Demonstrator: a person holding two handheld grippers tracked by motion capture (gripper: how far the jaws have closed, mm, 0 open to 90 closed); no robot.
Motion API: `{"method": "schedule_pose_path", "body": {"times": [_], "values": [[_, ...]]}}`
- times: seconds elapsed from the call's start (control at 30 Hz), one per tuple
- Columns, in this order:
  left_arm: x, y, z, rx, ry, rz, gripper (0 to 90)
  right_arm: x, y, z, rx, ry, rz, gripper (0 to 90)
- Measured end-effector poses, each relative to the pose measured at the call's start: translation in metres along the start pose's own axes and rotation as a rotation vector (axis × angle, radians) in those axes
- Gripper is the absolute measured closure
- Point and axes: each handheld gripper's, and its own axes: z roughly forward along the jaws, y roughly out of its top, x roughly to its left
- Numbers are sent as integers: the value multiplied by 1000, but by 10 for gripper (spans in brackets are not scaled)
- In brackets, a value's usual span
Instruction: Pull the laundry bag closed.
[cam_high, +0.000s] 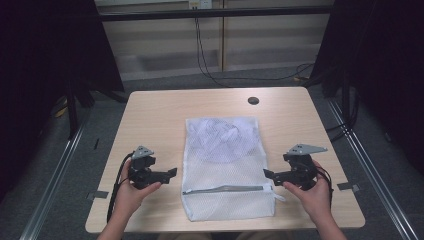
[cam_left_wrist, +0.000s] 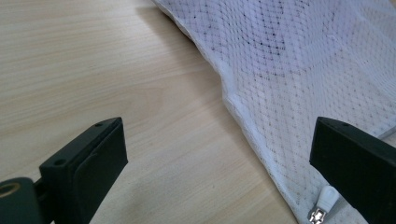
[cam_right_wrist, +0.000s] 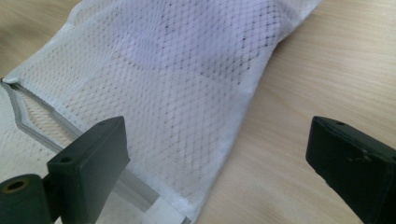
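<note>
Here, white mesh bag flat on table, pale bundle inside, both tools wide open, empty.

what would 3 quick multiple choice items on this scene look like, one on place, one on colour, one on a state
1. Where does the mesh bag lie?
A. between the left gripper and the right gripper
B. left of both
C. on the floor

2. What colour is the bag?
A. black
B. white
C. red

3. How do both grippers' jaws stand?
A. shut on the bag
B. shut on nothing
C. open

Answers: 1 A, the high view shows a gripper at each side of it on the table. 2 B, its mesh is white. 3 C, each gripper view shows a wide gap.
</note>
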Motion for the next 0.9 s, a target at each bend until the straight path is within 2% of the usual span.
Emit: {"method": "schedule_pose_path", "body": {"times": [0.17,0.3,0.67,0.87,0.9], "values": [[-2,-1,0,3,-17,-9,37,8,4,5,7,10,-22,57],[-2,-1,-1,19,-31,-1,37,12,6,7,15,15,-24,61],[2,-3,-4,14,-31,-33,38,37,17,25,43,64,-41,69],[5,-4,-6,24,-24,-35,39,50,22,34,59,89,-46,72],[6,-4,-7,26,-24,-35,40,56,24,39,66,105,-55,72]]}}
